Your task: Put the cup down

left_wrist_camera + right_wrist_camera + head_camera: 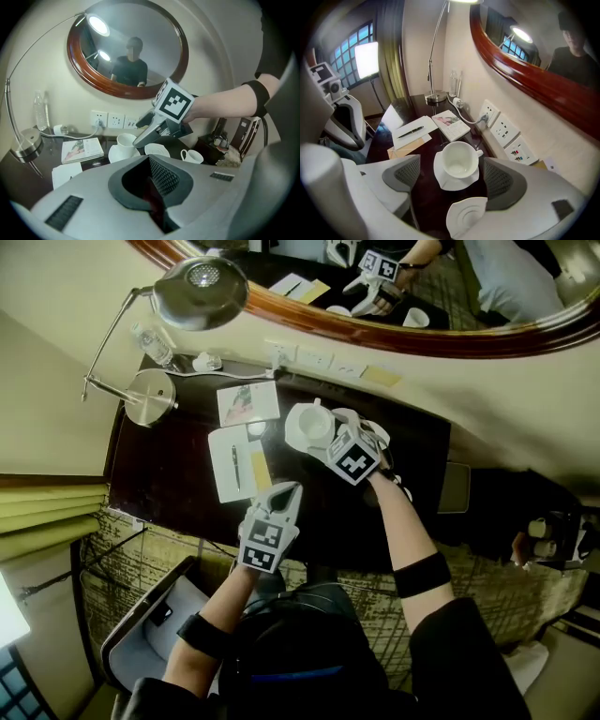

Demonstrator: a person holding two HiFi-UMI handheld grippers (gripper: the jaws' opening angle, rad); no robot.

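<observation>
White ceramic cup [459,159] sits on white saucer [440,181]; right claw [451,179] spread wide, not touching. Back off straight so pads miss the rim. Left claw [152,187] closed, empty.

Lamplit desk corner.
A dark glossy desk [159,470] stands against a cream wall [56,296] under an oval wood-framed mirror [375,332], with a chrome arc lamp [200,292] lit and patterned carpet [141,559] below.

The right gripper [451,161] is pale grey; its fingers [404,174] carry dark grey dotted-mesh pads. Between them the cup [461,164] and saucer [446,183] are plain white on the glossy near-black counter [430,199]. Nearer the fingers' base, a second saucer [466,213] is white with raised rings. Beyond the fingertips, a black pen [410,131] lies on white paper [426,123].
</observation>
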